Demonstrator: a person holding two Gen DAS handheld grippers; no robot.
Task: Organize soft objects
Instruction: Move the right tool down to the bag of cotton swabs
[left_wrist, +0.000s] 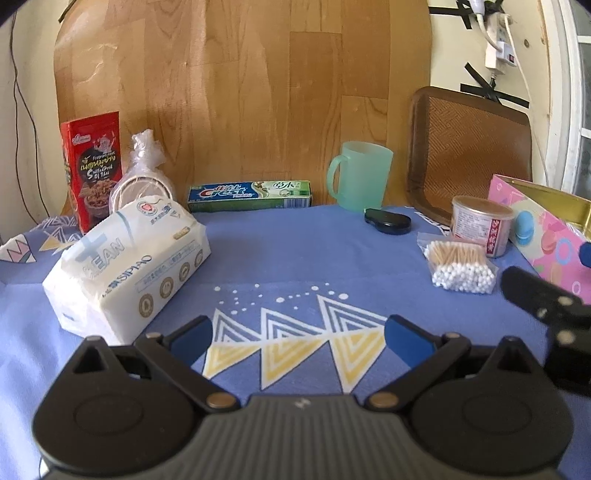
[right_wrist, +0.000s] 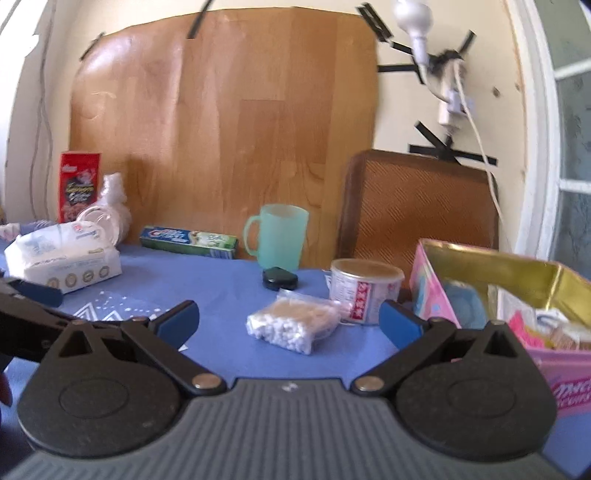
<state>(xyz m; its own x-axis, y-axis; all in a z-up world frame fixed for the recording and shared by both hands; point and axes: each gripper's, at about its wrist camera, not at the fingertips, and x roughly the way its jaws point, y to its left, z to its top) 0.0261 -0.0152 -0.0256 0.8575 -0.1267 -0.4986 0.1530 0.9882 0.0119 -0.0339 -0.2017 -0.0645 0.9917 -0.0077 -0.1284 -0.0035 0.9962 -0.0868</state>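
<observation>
A white tissue pack (left_wrist: 125, 266) lies on the blue tablecloth, left of my left gripper (left_wrist: 298, 334), which is open and empty. The pack also shows far left in the right wrist view (right_wrist: 64, 260). A clear bag of cotton swabs (right_wrist: 295, 321) lies just ahead of my right gripper (right_wrist: 290, 317), open with nothing between its fingers; the bag (left_wrist: 460, 266) sits right of centre in the left wrist view. A pink tin box (right_wrist: 517, 295) with a gold interior stands open at the right, several small items inside. The right gripper's arm (left_wrist: 546, 299) shows at the left view's right edge.
Along the back wall stand a red snack pouch (left_wrist: 94, 166), a bagged stack of cups (left_wrist: 144, 173), a toothpaste box (left_wrist: 249, 195), a green mug (left_wrist: 360, 175) and a brown tray (left_wrist: 469, 155). A black case (left_wrist: 388, 220) and a small can (left_wrist: 480, 225) lie nearby.
</observation>
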